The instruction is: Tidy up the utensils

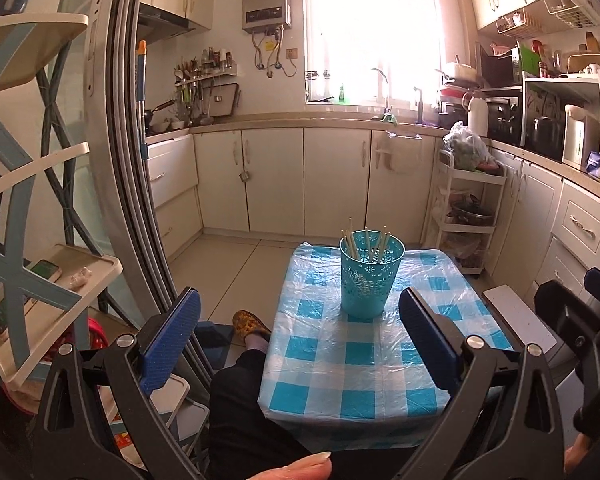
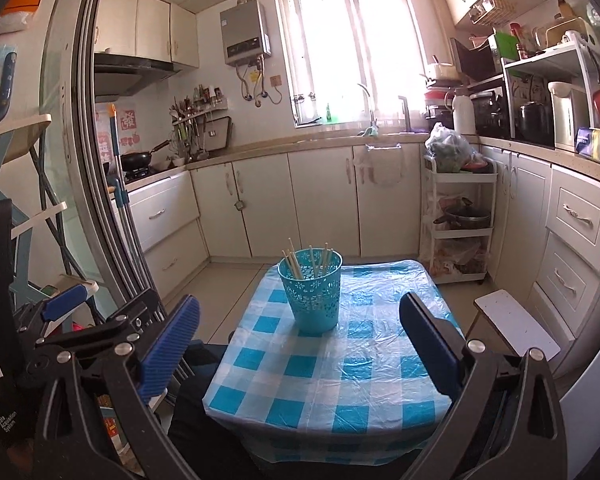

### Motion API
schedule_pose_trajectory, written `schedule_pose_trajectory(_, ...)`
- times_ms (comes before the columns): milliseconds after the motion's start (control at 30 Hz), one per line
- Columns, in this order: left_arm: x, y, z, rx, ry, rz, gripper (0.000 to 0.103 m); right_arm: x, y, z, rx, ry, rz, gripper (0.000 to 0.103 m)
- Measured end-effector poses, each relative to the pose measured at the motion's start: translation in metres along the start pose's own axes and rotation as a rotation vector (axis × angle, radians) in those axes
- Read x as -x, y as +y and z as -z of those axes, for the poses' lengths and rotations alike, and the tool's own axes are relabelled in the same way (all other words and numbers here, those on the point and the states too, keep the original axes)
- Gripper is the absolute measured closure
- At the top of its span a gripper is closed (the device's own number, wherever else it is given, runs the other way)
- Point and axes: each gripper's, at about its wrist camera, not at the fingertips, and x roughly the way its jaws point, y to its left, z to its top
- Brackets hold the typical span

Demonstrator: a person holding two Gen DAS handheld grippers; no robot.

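Observation:
A turquoise perforated utensil cup (image 1: pixel 369 276) (image 2: pixel 311 290) stands upright near the far middle of a small table with a blue-and-white checked plastic cover (image 1: pixel 360 364) (image 2: pixel 340 368). Several pale wooden chopsticks (image 1: pixel 366 242) (image 2: pixel 309 261) stick up out of it. My left gripper (image 1: pixel 300 320) is held back over the table's near edge, open and empty, its blue pads (image 1: pixel 172 340) wide apart. My right gripper (image 2: pixel 300 320) is also open and empty, well short of the cup. Part of the right gripper (image 1: pixel 580 320) shows at the right edge of the left wrist view.
A person's dark-trousered leg (image 1: pixel 244 400) and patterned slipper (image 1: pixel 249 322) are left of the table. A white stool (image 2: pixel 516 324) stands right of it, and a white trolley (image 2: pixel 458 220) behind. Kitchen cabinets (image 1: pixel 276 180) line the back; a shelf rack (image 1: pixel 40 272) and door frame (image 1: pixel 116 160) stand at left.

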Motion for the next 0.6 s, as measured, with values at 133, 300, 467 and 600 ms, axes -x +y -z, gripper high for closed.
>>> schedule_pose_trajectory(133,0.003,-0.002,0.0,0.003,-0.006,0.0,0.008,0.005,-0.001,-0.001,0.006,-0.014,0.005,0.007)
schedule_pose_trajectory(300,0.008,-0.002,0.0,0.009,-0.017,-0.001,0.008,0.009,0.0,-0.001,0.009,-0.022,0.004,0.007)
schedule_pose_trajectory(467,0.01,0.001,0.0,0.019,-0.02,0.0,0.008,0.008,0.003,-0.001,0.022,-0.015,-0.001,0.007)
schedule_pose_trajectory(600,0.011,0.002,-0.001,0.019,-0.019,0.0,0.008,0.009,0.005,-0.001,0.025,-0.016,-0.002,0.007)
